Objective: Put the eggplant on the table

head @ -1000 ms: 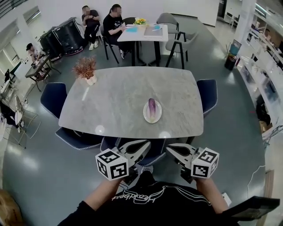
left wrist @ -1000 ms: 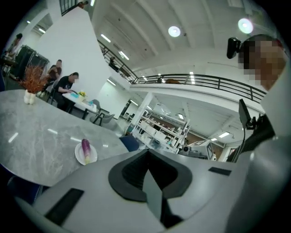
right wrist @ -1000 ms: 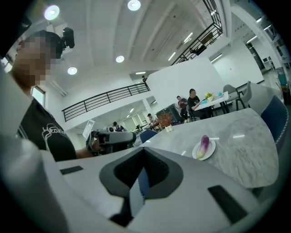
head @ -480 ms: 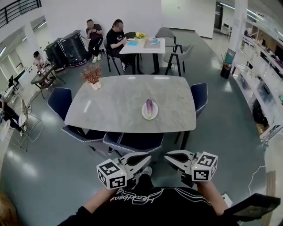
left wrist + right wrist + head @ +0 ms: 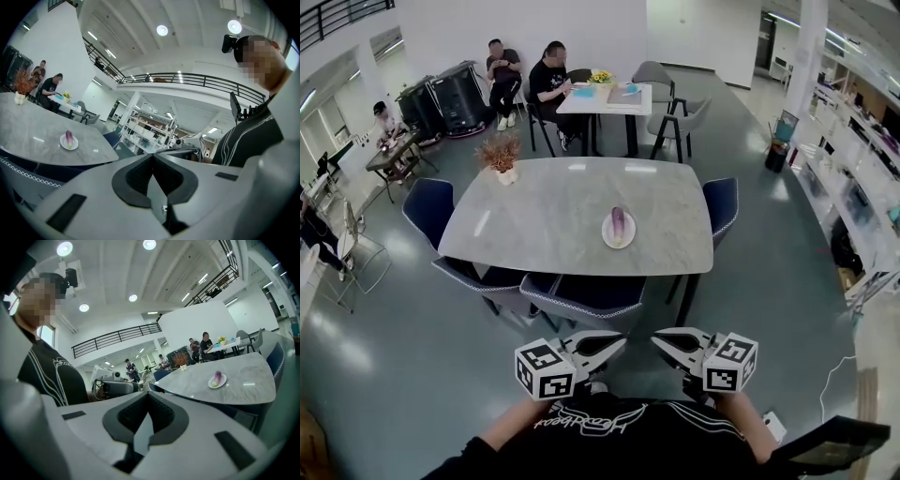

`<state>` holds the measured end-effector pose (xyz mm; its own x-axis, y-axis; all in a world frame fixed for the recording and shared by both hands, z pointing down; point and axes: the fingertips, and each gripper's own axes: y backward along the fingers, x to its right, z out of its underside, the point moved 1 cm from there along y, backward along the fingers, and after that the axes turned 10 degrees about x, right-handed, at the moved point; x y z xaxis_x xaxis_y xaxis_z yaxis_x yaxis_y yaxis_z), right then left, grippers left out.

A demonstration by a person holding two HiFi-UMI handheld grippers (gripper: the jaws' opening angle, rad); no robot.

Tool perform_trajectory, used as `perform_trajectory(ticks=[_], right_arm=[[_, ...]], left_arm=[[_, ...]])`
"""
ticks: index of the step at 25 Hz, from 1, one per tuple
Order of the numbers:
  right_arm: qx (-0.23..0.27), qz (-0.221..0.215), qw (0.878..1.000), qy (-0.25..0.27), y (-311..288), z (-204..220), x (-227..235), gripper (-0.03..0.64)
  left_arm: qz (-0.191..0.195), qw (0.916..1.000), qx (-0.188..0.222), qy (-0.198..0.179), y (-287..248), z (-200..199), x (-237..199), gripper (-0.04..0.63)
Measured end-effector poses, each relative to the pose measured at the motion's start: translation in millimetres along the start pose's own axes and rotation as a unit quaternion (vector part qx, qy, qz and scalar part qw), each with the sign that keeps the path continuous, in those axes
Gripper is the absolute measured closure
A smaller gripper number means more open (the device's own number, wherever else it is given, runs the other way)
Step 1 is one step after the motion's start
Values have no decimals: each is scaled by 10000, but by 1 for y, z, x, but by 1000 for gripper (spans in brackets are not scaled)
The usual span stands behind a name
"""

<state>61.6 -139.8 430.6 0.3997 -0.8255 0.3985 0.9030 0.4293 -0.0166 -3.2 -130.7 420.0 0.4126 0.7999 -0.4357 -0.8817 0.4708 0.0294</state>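
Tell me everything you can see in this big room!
eggplant: one, purple, lying on the plate
plate: one, white, on the big table, toward its near edge
big table: one, grey marble, middle of the room
chairs: four, dark blue, around the big table
plant: one, reddish-brown in a white pot, far left corner of the big table
small table: one, white, beyond the big table
people: two, dark clothes, seated at the small table
left gripper: one, grey with a black-and-white marker cube, far from the big table, jaws shut, empty
right gripper: one, grey with a marker cube, beside the left one, jaws shut, empty
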Motion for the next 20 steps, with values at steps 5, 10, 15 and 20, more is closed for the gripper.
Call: perform_trajectory(ticks=[5,10,15,20], right_arm=[[65,115,9999,11,1,0,-3,611],[208,191,9996,63,10,-4,0,611],[241,163,9996,64,19,-4,-5,611],[290,66,9995,108,27,-2,-10,611]], left_arm=[[64,10000,56,7,-1,-5,2,588],[99,9994,-133,-309,-6,-3,14,588],[94,9992,-164,-347,-10,1,24,588],[11,9992,-141,-376,-8,2,30,588]])
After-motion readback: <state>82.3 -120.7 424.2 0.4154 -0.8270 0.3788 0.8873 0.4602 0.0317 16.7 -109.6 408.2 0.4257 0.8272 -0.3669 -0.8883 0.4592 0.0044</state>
